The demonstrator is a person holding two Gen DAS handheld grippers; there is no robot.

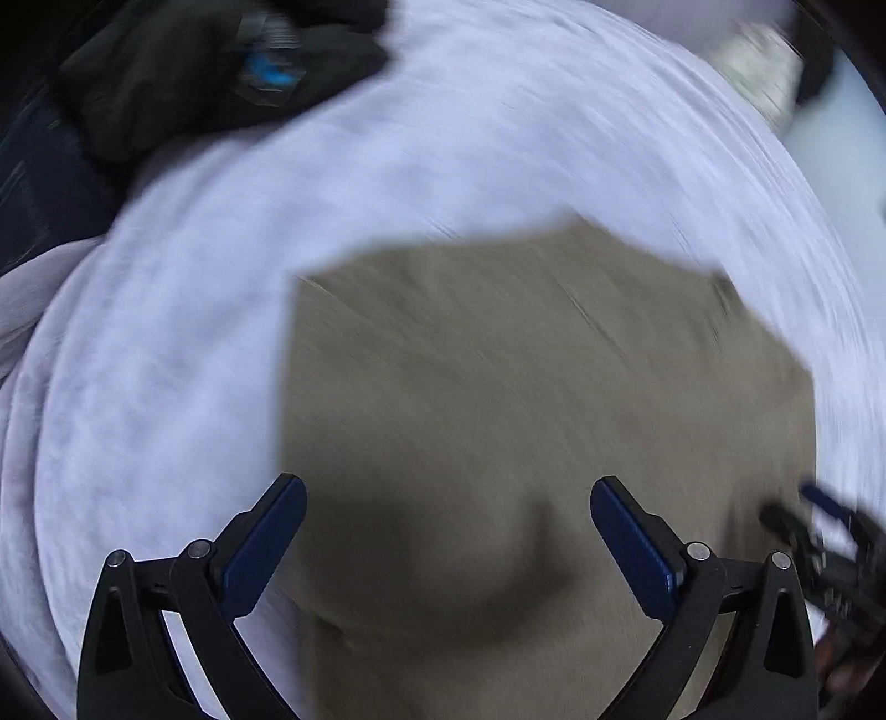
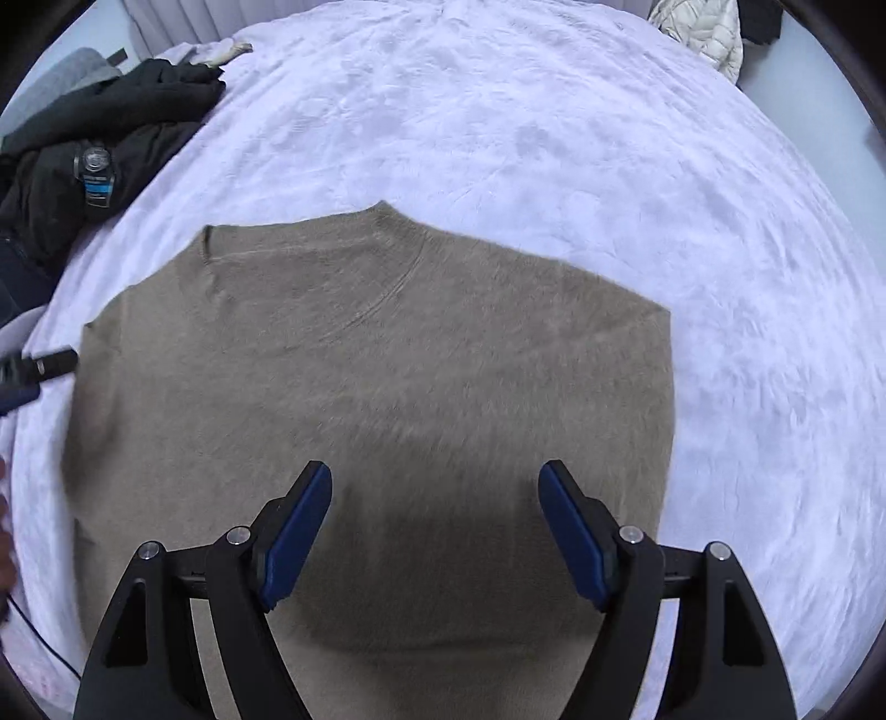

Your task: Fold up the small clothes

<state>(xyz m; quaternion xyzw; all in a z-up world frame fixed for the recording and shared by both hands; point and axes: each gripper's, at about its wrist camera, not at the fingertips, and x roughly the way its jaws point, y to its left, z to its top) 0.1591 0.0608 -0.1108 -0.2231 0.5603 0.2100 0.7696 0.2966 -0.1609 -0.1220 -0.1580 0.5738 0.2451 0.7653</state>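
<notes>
A tan fuzzy sweater (image 2: 376, 387) lies flat on the pale lilac blanket (image 2: 554, 138), its sides folded in and its collar toward the far edge. The right gripper (image 2: 434, 482) hangs open above the sweater's near half, nothing between its blue pads. In the blurred left wrist view the same sweater (image 1: 526, 387) fills the middle. The left gripper (image 1: 448, 498) is open over it, also holding nothing. At the right edge of that view shows part of the other gripper (image 1: 830, 537). The left gripper's tip (image 2: 39, 368) pokes in at the left edge of the right wrist view.
A heap of dark clothes (image 2: 94, 166) with a blue-and-white tag sits at the blanket's far left, also in the left wrist view (image 1: 210, 72). A cream quilted jacket (image 2: 703, 33) lies at the far right corner. A person's hand (image 2: 4, 531) shows at the left edge.
</notes>
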